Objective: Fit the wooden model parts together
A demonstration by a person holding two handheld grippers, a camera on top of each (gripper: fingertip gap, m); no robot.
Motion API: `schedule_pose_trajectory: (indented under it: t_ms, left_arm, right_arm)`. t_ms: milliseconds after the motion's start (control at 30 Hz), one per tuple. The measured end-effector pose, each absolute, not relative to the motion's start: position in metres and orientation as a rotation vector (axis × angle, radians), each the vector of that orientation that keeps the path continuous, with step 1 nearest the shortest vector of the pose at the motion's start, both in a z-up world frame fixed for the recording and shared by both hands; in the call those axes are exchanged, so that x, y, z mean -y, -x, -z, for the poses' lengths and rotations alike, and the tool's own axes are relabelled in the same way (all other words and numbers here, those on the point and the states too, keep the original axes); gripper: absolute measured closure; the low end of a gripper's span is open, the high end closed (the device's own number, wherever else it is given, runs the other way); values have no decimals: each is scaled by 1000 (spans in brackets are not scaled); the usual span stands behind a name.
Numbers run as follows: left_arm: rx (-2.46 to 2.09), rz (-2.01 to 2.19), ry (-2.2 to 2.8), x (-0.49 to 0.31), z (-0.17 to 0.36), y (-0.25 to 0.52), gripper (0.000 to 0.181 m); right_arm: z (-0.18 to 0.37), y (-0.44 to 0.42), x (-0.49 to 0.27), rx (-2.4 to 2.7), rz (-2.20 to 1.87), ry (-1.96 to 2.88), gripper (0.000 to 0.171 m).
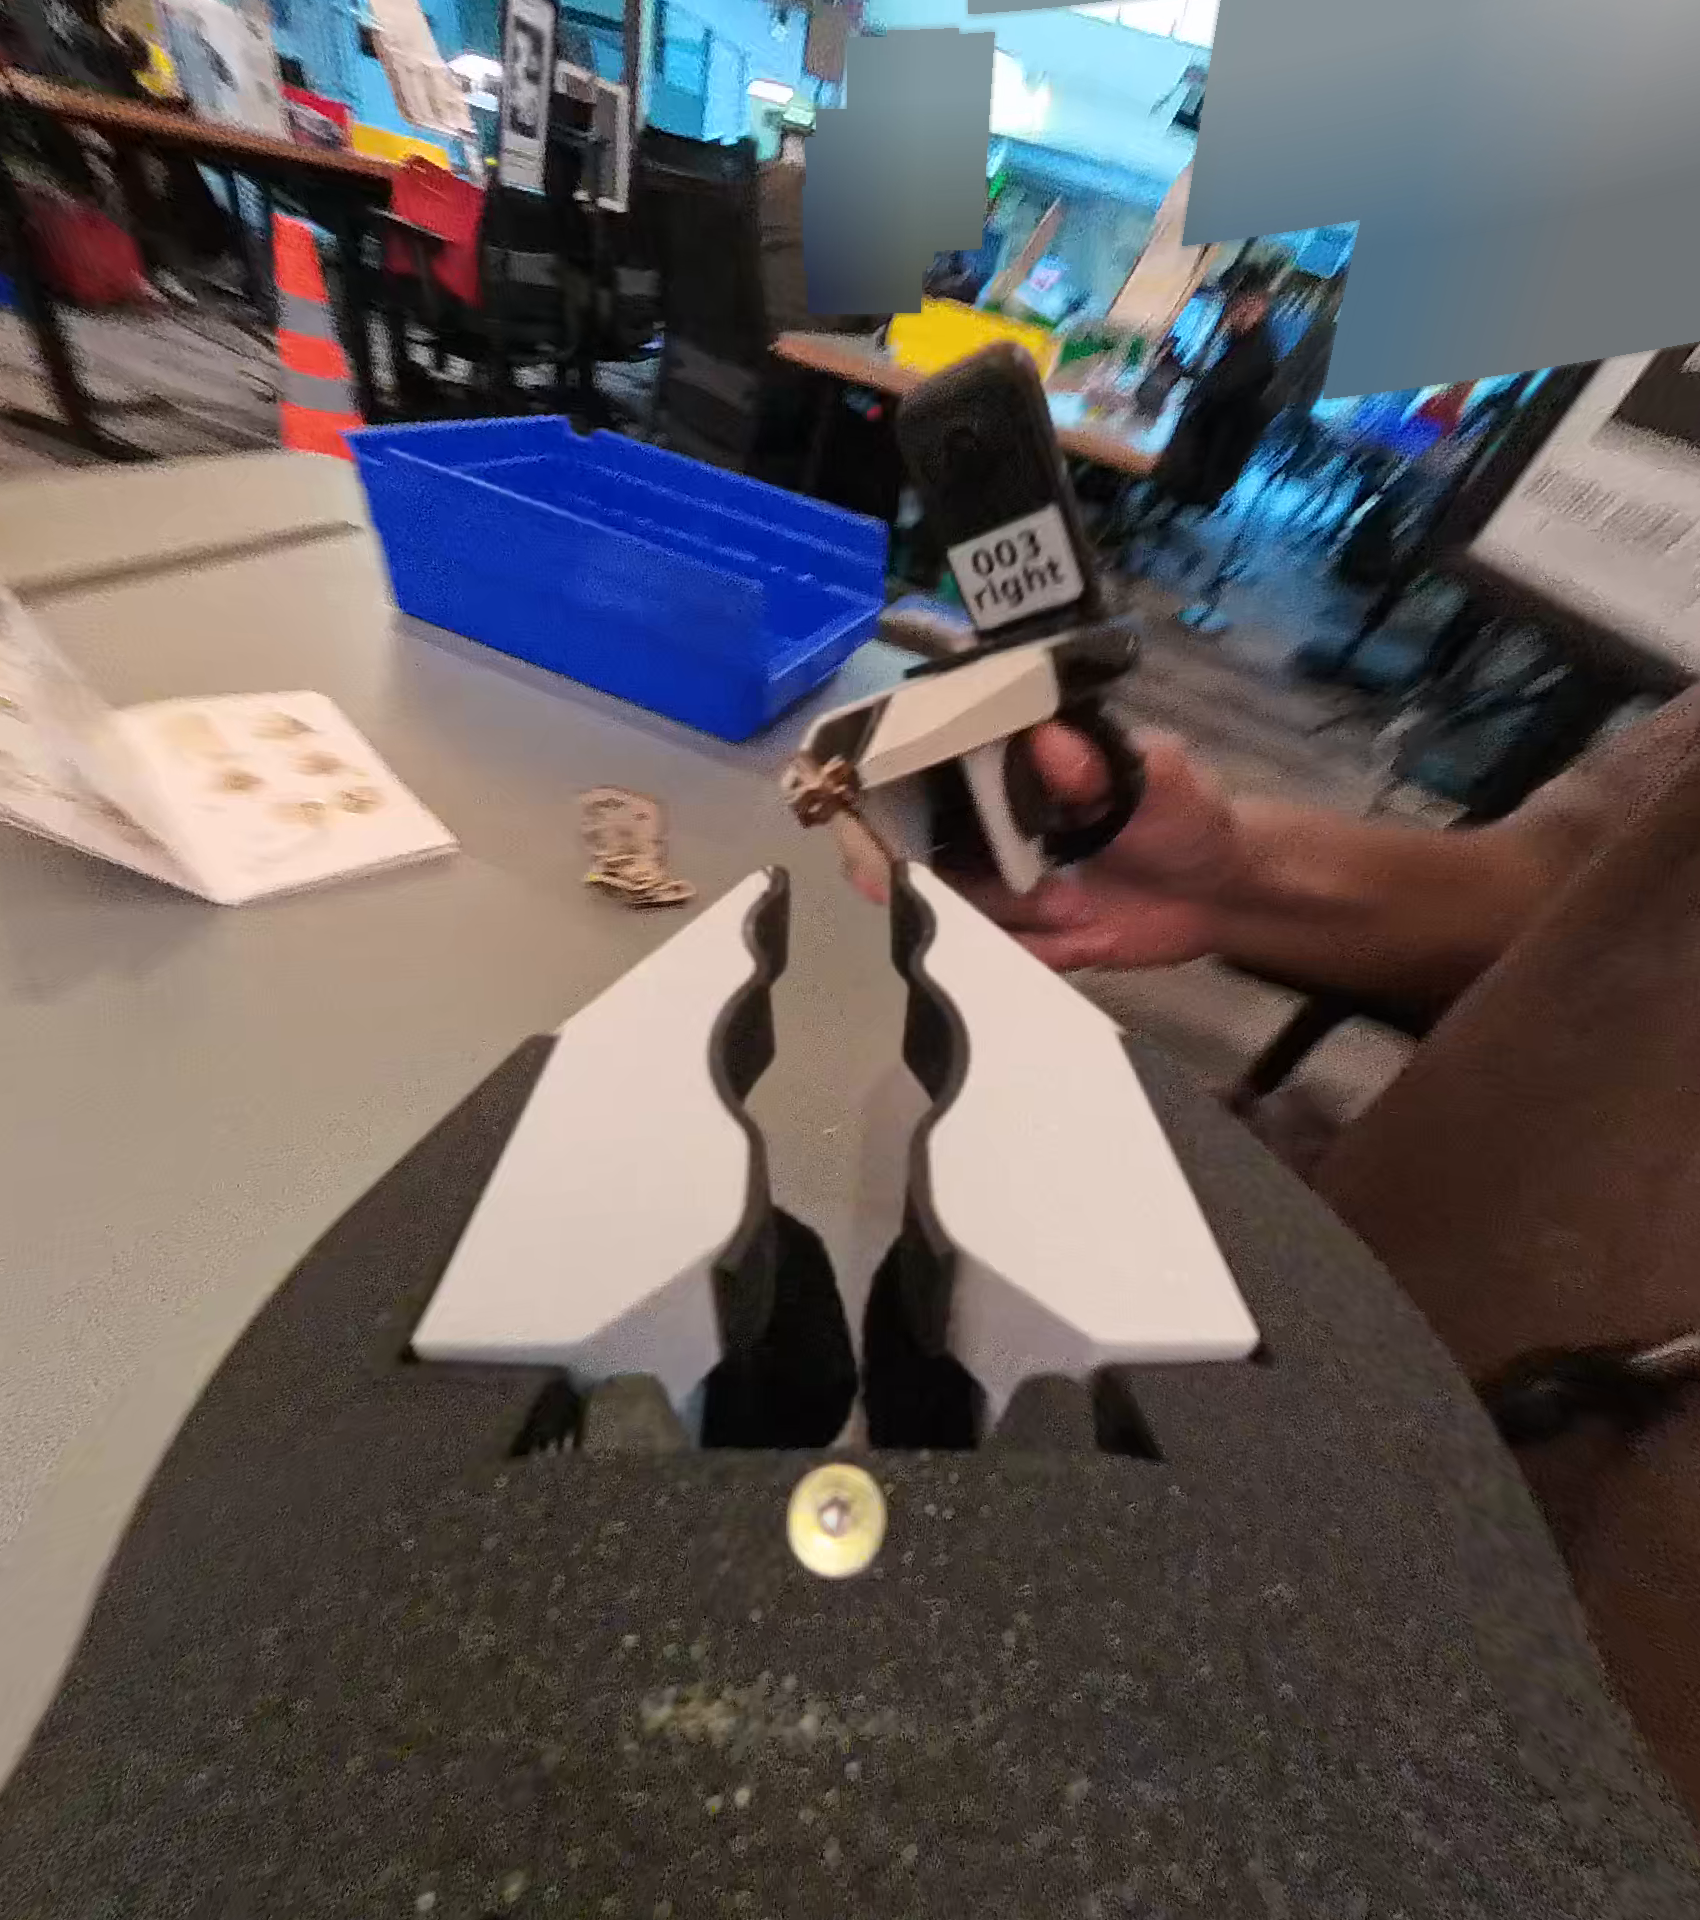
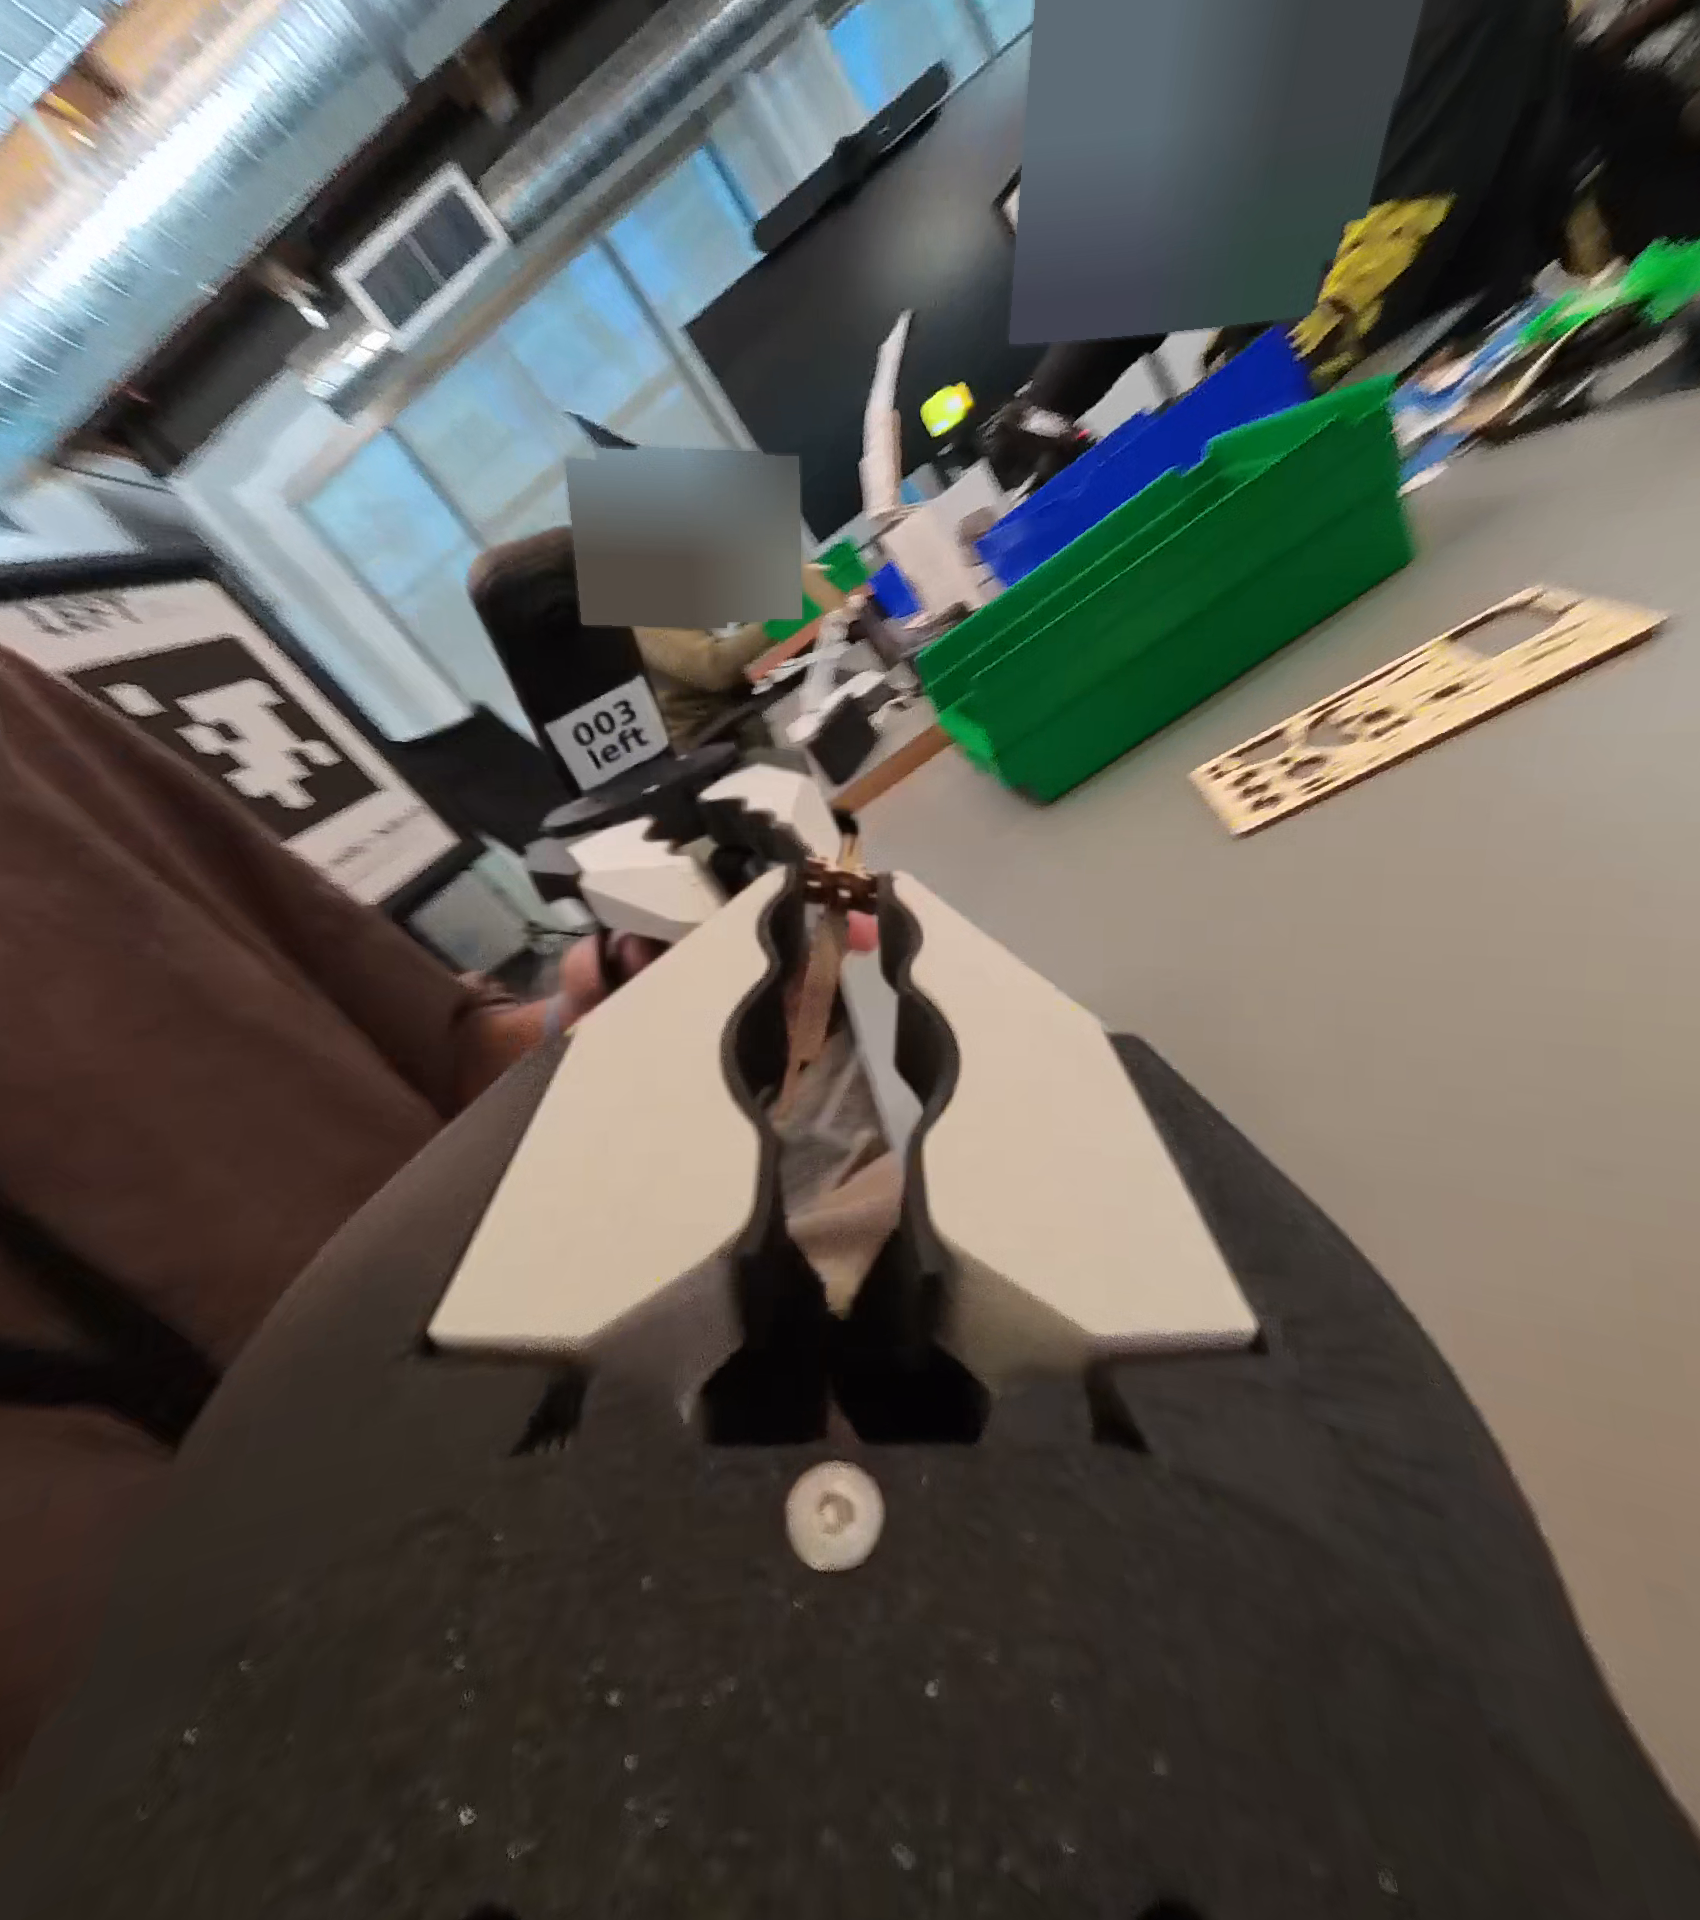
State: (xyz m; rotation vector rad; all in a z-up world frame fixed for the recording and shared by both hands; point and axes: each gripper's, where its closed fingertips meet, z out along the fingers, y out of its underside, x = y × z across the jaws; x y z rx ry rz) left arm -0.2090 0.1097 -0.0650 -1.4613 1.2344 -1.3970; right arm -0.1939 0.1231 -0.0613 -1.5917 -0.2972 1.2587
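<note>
My right gripper [image 2: 838, 883] is shut on a small brown wooden model piece [image 2: 835, 889] at its fingertips, and a thin wooden strip [image 2: 813, 1003] hangs back between the fingers. In the left wrist view the same gripper [image 1: 825, 774] holds the piece [image 1: 822, 792] in the air just beyond my left gripper's tips. My left gripper [image 1: 838, 878] is narrowly open with nothing between its fingers. It also shows in the right wrist view [image 2: 711, 842], close behind the held piece. A small pile of loose wooden parts [image 1: 634, 852] lies on the grey table [image 1: 202, 1091].
An open instruction booklet [image 1: 202, 790] lies at the left and a blue bin [image 1: 617, 561] stands behind the parts. In the right wrist view a punched-out wooden sheet [image 2: 1428, 717] lies near a green bin [image 2: 1189, 644]. A brown sleeve [image 1: 1604, 987] fills the right side.
</note>
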Motion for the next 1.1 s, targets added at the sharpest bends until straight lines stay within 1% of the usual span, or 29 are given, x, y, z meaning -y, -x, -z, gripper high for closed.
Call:
schedule_pose_trajectory:
  t_ms: [67, 167, 200, 267, 300, 367, 433, 467, 533, 767, 867, 967, 1100]
  left_arm:
    - [-1215, 1535, 1515, -102, 68, 204, 158]
    - [-1224, 1609, 1549, -91, 74, 196, 155]
    - [-1215, 1618, 1558, -91, 74, 195, 156]
    - [-1213, 1615, 1584, -92, 78, 197, 175]
    - [-1227, 1631, 1601, -92, 80, 198, 177]
    - [-1276, 1632, 1651, -91, 88, 201, 177]
    - [-1303, 1589, 1680, -92, 95, 202, 177]
    - [-1307, 1604, 1676, -91, 95, 202, 177]
    - [-1294, 1632, 1670, -89, 91, 201, 177]
    - [-1310, 1607, 1618, -88, 87, 203, 177]
    - [-1297, 1614, 1639, -90, 89, 203, 177]
    - [-1307, 1605, 1646, -88, 91, 201, 177]
    - [-1316, 1584, 1665, -88, 95, 200, 177]
  right_arm:
    - [57, 197, -123, 329, -1160, 1564, 159]
    - [57, 211, -119, 391, -1095, 1567, 159]
    - [57, 215, -117, 409, -1087, 1564, 158]
    - [58, 219, -116, 430, -1079, 1560, 158]
    - [59, 220, -115, 444, -1086, 1566, 158]
    - [67, 221, -114, 455, -1117, 1610, 158]
    - [71, 223, -114, 449, -1189, 1640, 151]
    - [70, 223, -113, 438, -1226, 1640, 150]
    - [75, 228, -111, 466, -1235, 1664, 158]
    - [69, 229, -109, 458, -1246, 1636, 159]
    - [65, 226, -112, 423, -1268, 1614, 151]
    - [66, 223, -113, 410, -1257, 1616, 156]
    - [69, 222, -114, 394, -1262, 1653, 157]
